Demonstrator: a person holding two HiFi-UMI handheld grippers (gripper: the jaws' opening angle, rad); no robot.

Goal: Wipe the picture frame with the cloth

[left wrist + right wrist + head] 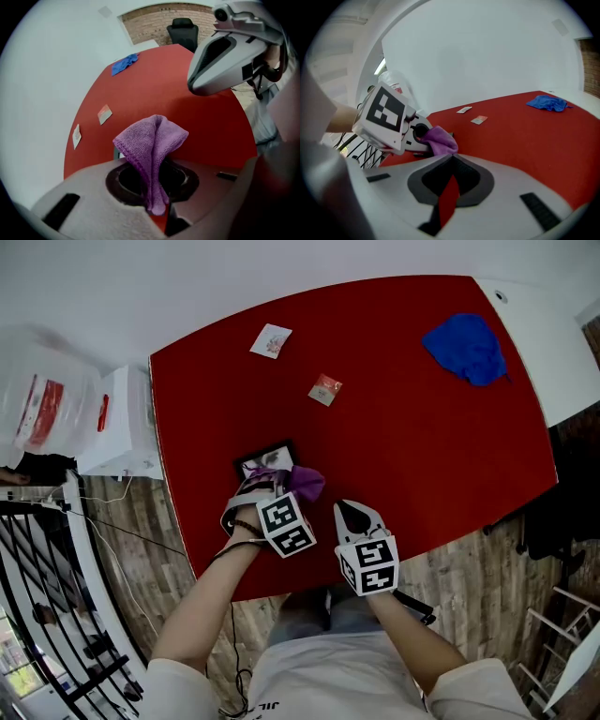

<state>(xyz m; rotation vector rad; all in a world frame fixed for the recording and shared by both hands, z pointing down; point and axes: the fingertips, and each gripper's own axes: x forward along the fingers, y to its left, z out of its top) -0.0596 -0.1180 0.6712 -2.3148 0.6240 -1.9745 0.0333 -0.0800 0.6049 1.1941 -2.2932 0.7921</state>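
Pinching the purple cloth, the left tool hangs over the picture frame's near edge. The right tool hovers just right of it, clenched and empty.

Left gripper closed (right gripper likewise)

Head cam sits up high looking nearly straight down, so it gets the whole red worktop from farthest off. The left gripper cam rides low right behind its fingers, facing the brick wall; the right gripper cam faces the white wall. All three catch the purple cloth and blue cloth.
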